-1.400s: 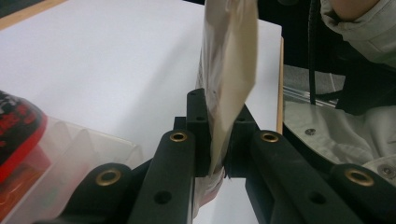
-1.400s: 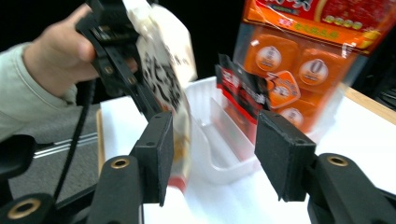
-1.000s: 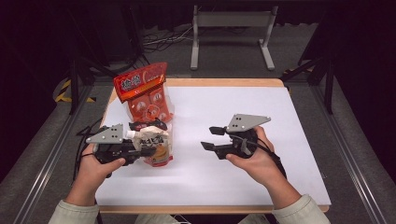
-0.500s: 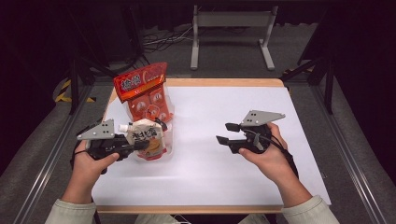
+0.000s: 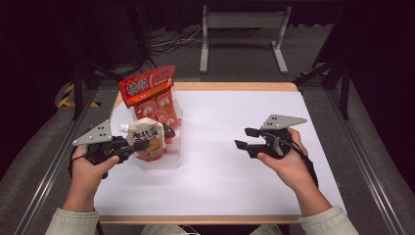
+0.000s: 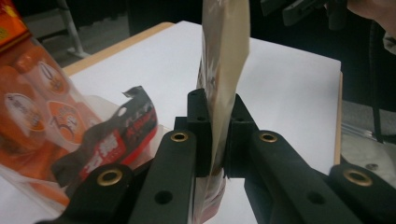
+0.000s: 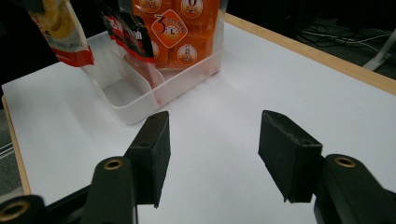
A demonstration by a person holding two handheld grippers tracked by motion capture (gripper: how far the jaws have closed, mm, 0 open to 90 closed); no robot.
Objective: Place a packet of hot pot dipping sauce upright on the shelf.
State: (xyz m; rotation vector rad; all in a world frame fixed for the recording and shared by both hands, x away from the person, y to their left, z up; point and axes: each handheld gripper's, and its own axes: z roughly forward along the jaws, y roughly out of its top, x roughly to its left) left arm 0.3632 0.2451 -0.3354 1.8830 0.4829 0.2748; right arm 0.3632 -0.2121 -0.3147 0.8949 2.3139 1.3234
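The white tabletop (image 5: 220, 161) is carrying a clear bin (image 5: 164, 159), my landmark. A big orange bag (image 5: 151, 98) is standing at the bin's far end. The left tongs (image 5: 139, 145) are pinching a spout pouch (image 5: 147, 139) just above the bin, likely lifting it out or in. The left gripper view is showing the pads squeezing its flat edge (image 6: 219, 116). A dark packet (image 7: 128, 35) is leaning inside the bin. The right tongs (image 5: 247, 138) are waiting wide and empty, well right of the bin.

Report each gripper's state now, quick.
Left gripper: shut on the spouted pouch.
Right gripper: open, nothing between its jaws.
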